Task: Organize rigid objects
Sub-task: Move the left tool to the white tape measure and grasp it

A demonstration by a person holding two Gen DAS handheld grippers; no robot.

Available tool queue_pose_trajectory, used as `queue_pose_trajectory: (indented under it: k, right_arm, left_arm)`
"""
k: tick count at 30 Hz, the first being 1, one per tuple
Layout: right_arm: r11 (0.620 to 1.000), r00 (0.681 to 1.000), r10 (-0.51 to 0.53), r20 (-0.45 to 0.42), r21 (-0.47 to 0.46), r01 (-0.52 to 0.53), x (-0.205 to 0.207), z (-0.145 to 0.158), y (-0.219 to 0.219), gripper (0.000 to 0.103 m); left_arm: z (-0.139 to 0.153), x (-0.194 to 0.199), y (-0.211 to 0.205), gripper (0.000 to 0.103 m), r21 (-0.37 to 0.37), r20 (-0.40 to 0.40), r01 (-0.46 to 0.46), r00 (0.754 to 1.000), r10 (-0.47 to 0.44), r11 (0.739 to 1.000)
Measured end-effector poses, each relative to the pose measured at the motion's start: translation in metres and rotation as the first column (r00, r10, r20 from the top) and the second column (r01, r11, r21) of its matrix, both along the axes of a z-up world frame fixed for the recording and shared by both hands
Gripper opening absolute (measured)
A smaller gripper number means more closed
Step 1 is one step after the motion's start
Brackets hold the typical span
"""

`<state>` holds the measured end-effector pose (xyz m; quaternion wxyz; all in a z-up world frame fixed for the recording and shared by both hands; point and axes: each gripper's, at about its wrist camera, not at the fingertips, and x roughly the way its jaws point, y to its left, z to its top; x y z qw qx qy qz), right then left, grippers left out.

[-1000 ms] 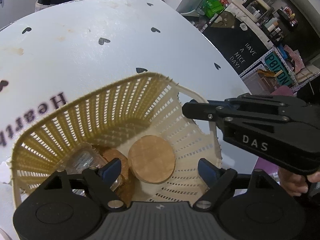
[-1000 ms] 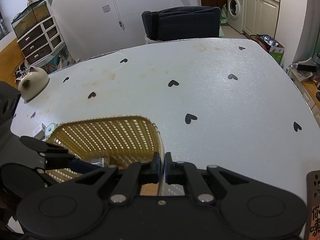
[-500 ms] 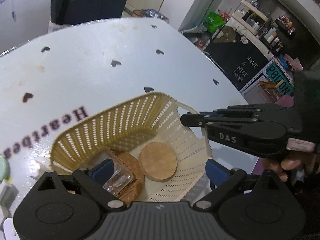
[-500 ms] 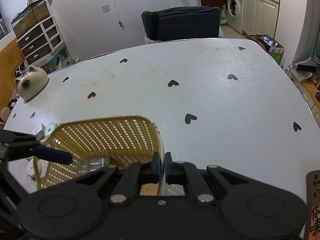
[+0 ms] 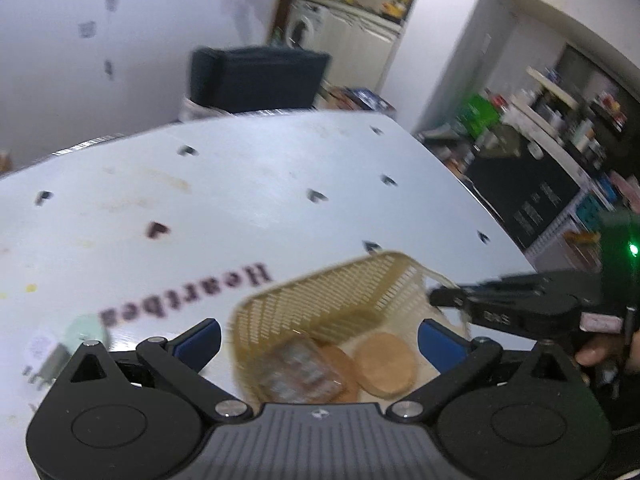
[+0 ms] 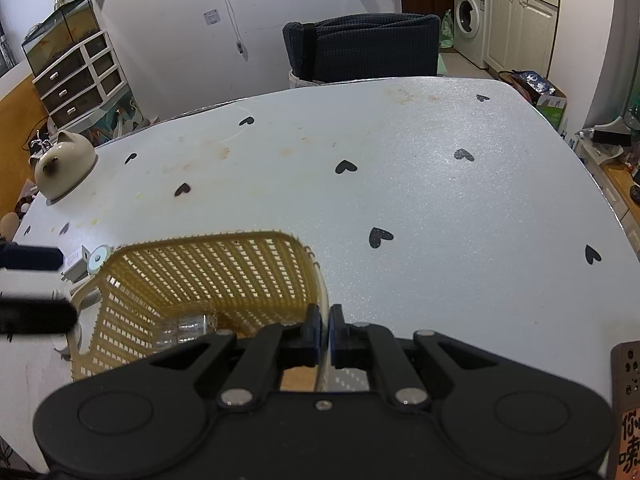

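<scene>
Left wrist view showed the yellow lattice basket (image 5: 340, 304) near the tabletop's (image 5: 248, 184) right edge, holding two round cork-like discs (image 5: 385, 364) and a clear ribbed container (image 5: 300, 372). The left gripper (image 5: 318, 338) had just been opening — nothing between its jaws. The right gripper (image 6: 325, 330) pinched the thin basket rim. Best keep that pinch steady and lift the left one clear — the plastic flexes easily.
</scene>
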<state>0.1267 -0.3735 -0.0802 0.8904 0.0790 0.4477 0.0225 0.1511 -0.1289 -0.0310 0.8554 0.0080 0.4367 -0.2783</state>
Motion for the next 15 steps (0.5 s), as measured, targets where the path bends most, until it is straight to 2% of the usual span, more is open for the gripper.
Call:
queue_pose_trajectory:
  k: [6,10,15]
  right_arm:
    - [1.000,1.000,0.000,0.000,-0.001,0.000,0.000,0.000,0.000,0.005]
    - [1.000,1.000,0.000,0.000,0.000,0.000,0.001,0.000,-0.001,0.005]
    - [1.000,1.000,0.000,0.000,-0.001,0.000,0.000,0.000,0.000,0.005]
  left_arm:
    - [-0.004,0.004,0.033,0.103,0.038,0.071,-0.122,0.990,0.119,0.992]
    - [-0.009,0.002,0.053,0.103,0.068,0.130,-0.219,0.969,0.209,0.973]
    - [-0.021,0.002,0.081,0.103,0.059,0.127,-0.326,0.940,0.316,0.944]
